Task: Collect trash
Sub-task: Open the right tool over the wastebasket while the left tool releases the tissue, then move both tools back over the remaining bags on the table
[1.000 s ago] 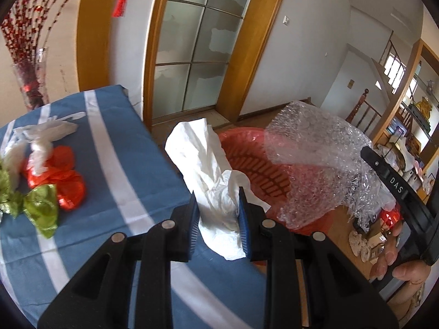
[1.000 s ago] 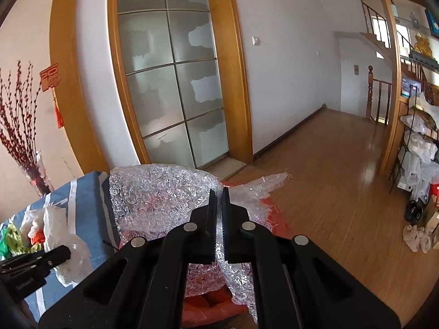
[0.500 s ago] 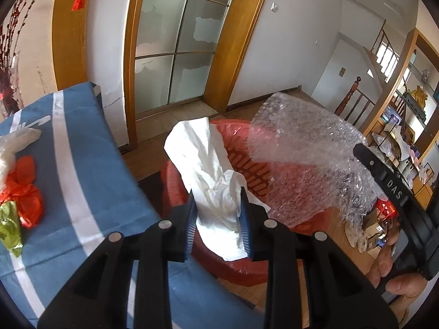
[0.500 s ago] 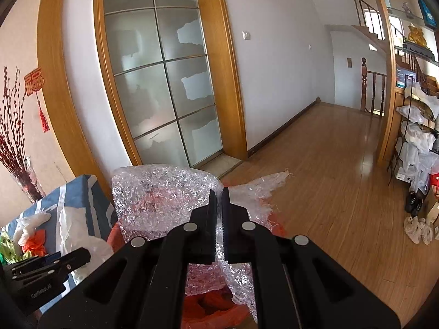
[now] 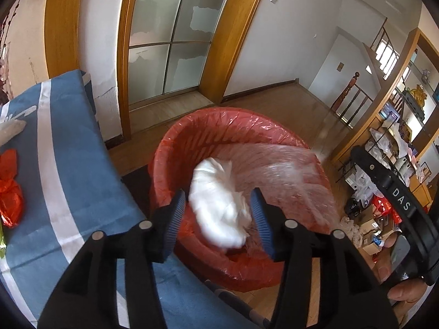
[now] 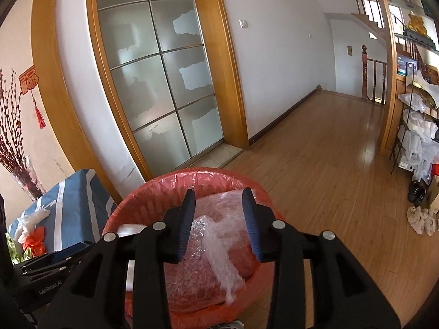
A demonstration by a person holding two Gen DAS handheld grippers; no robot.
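Observation:
A red bin lined with a red bag (image 5: 219, 120) (image 6: 142, 194) stands on the floor beside the blue-clothed table. My left gripper (image 5: 218, 216) is open above the bin; a white crumpled plastic bag (image 5: 219, 205) is blurred between its fingers, falling into the bin. My right gripper (image 6: 218, 220) is open over the bin; the clear bubble wrap (image 6: 219, 246) (image 5: 288, 170) lies loose in the bin below it. Red foil wrappers (image 5: 11, 194) and white plastic (image 5: 11, 128) lie on the table.
The table with a blue-and-white striped cloth (image 5: 68, 164) (image 6: 71, 192) is at the left. A wood-framed glass door (image 6: 159, 82) stands behind. Wooden floor (image 6: 329, 164) stretches right, with cluttered shelves (image 6: 417, 137) at the far right. A vase of red branches (image 6: 24, 175) stands on the table.
Both grippers have opened. The white bag has dropped from the left gripper and the bubble wrap from the right gripper into the red bin. Both grippers have shifted further over the bin.

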